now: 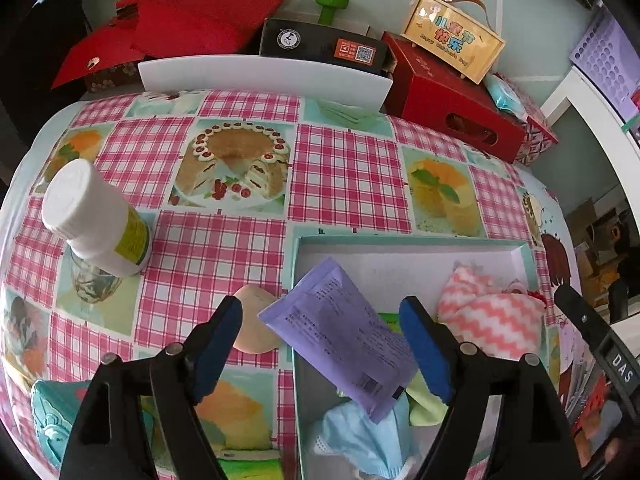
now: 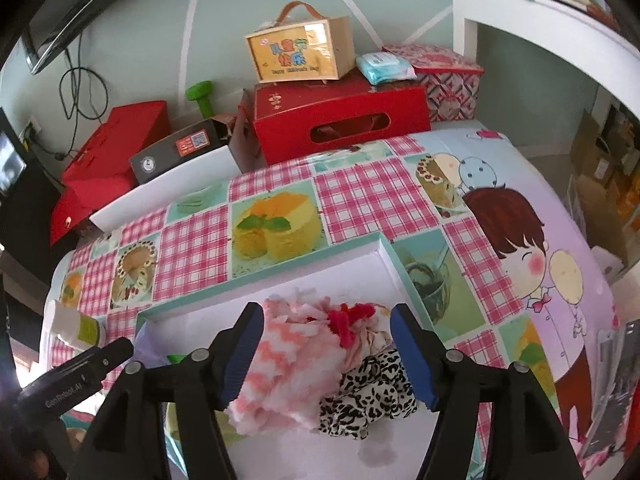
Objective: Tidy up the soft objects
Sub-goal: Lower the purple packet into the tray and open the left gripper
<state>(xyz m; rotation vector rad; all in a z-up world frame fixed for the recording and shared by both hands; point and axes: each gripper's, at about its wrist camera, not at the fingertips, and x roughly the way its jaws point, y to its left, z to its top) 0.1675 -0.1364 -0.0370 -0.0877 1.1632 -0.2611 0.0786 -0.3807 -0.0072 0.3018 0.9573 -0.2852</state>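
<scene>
We hold both grippers spread, pinching nothing: the left gripper (image 1: 320, 344) above the purple packet (image 1: 340, 344), the right gripper (image 2: 326, 354) above the pink cloth (image 2: 288, 368) in the tray (image 2: 394, 264)

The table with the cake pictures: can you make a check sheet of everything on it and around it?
Surface: checked pink cake-print tablecloth.
Job's things: shallow teal-rimmed white tray holds purple flat packet, pink zigzag cloth, blue face mask, leopard-print fabric.
Clutter: white plastic bottle, round peach pad.
Tongs: left tongs open over packet; right tongs open over cloths.
Cables: black wall cable.
Surroundings: red boxes, wooden handled case.
</scene>
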